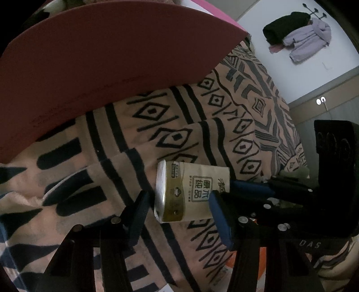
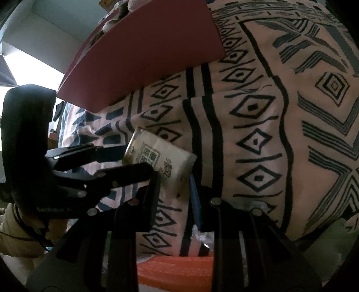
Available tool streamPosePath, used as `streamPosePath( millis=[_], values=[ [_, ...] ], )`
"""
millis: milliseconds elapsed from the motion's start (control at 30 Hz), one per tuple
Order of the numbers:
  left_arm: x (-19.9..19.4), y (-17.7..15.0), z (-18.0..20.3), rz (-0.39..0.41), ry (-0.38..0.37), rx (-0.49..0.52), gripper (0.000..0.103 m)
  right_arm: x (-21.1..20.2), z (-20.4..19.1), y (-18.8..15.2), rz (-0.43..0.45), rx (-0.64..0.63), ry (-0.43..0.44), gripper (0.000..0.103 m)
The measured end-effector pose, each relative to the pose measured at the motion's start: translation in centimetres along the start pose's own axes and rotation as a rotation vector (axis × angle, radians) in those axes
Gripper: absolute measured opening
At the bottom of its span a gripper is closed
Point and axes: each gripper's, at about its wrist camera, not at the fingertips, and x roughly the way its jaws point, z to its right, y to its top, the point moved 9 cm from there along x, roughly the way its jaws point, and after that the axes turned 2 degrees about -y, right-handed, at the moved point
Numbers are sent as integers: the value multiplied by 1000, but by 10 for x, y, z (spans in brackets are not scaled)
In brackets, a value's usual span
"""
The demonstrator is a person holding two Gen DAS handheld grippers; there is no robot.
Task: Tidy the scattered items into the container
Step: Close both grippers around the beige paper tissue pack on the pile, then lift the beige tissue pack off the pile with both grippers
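Tissue pack (image 1: 193,191) between both jaws

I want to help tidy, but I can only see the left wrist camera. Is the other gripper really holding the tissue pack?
Observer: Yes. The right wrist view shows the right gripper with a finger on each side of the tissue pack, pinching its near end.
Operator: Is anything in the red box already?
Observer: Something soft and fuzzy pokes above its rim. I can't tell what it is.
Operator: What's behind my left gripper?
Observer: A cream sleeve, just below the gripper at the left edge of the right wrist view.
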Motion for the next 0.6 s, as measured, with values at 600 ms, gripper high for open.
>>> streamPosePath(
  millis=[600],
  values=[
    [-34, -6, 12, 97, -26, -94, 46, -11, -34, 10, 54, -104, -8, 28]
  ],
)
